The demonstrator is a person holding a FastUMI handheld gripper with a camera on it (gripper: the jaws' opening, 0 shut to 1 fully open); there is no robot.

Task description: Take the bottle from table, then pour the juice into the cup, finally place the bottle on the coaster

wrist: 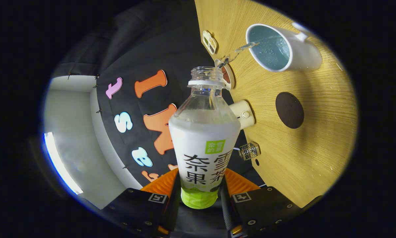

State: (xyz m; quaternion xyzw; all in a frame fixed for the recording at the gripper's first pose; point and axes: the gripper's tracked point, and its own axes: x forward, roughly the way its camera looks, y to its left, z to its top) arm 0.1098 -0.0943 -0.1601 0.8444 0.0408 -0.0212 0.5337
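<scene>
We are watching the gripper (199,190) tipping an uncapped bottle (202,132) over a wooden counter (316,145), with the jaws clamped on the bottle's lower body, one finger pressing each side of its label. The bottle is lying between the fingers and reaching forward beyond them, its open neck pointing toward the far end of the scene. A thin clear stream (239,51) is leaving the mouth and arcing to the right into a white cup (282,48), which is standing on the counter with its handle turned away from the bottle; liquid is already pooling inside. A dark round coaster (289,110) is lying bare on the counter, nearer to us than the cup and well apart from it, to the right of the bottle's shoulder. Along the counter's left edge we are seeing several small objects: a cream-coloured device (244,114) just beside the bottle, a little wire cage (249,151) nearer us, and a small tile (209,42) farther off.
</scene>
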